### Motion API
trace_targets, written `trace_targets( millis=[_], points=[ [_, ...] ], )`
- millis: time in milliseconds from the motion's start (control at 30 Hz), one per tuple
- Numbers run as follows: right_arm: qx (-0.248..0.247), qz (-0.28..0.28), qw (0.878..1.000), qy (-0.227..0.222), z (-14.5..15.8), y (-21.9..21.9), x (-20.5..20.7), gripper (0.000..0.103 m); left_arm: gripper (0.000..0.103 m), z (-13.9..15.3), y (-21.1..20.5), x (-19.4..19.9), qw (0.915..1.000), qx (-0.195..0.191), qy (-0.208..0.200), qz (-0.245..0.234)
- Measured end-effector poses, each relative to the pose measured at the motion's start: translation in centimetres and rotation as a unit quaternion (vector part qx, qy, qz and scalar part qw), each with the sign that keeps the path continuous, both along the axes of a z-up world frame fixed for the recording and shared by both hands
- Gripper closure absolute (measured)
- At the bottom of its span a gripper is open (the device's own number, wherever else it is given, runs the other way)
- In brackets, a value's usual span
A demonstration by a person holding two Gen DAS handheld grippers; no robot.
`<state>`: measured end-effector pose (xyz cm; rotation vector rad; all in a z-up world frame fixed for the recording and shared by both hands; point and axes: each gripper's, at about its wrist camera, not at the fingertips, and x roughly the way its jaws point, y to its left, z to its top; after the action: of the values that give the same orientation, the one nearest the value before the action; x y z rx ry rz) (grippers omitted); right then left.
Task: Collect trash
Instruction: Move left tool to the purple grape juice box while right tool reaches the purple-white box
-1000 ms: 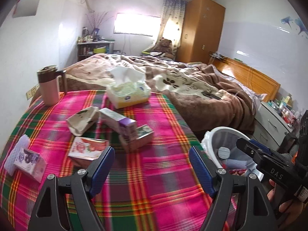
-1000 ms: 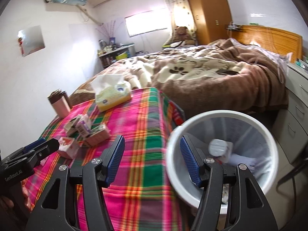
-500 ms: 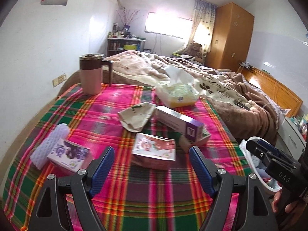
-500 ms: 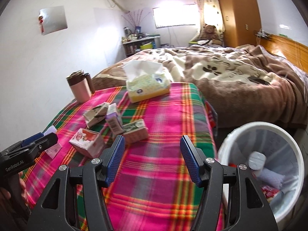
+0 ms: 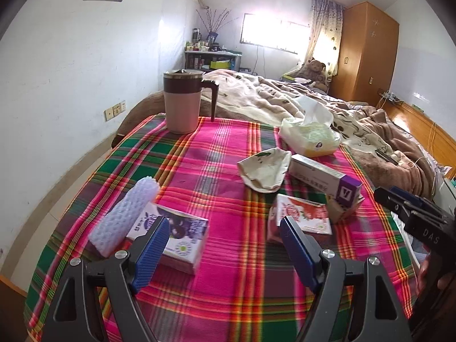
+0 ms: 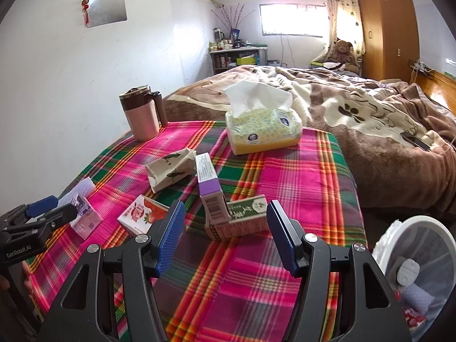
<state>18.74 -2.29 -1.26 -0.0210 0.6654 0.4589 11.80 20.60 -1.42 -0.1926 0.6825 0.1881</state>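
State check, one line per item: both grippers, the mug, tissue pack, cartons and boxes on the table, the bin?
left gripper: open, empty
right gripper: open, empty
mug: upright, lid on
tissue pack: open, tissue sticking out
beige carton: crushed, on its side
red carton: lying flat
purple-ended box: propped on green box
trash bin: holds some trash

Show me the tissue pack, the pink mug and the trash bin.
tissue pack point(image 6: 263, 131), right wrist view, front of wrapper
pink mug point(image 5: 182, 111), left wrist view, body
trash bin point(image 6: 390, 239), right wrist view, rim
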Motion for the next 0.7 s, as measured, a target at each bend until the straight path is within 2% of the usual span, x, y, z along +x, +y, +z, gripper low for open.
trace_targets(
  millis=[267, 433, 700],
  points=[
    [-0.014, 0.013, 1.0, 0.01, -0.4, 2.1, 1.8, 0.042, 0.024, -1.7, 3.8, 0.4, 0.9992, -0.005, 0.023, 0.032],
    [-0.022, 0.02, 0.999, 0.019, -0.7, 3.0, 3.0, 0.041, 0.024, -3.0, 4.9, 1.1, 0.9984, -0.011, 0.044, 0.035],
    [-0.034, 0.032, 0.998, 0.032, -1.2, 4.6, 4.2, 0.04, 0.022, -3.7, 6.0, 2.1, 0.9974, -0.006, 0.057, 0.042]
  ],
)
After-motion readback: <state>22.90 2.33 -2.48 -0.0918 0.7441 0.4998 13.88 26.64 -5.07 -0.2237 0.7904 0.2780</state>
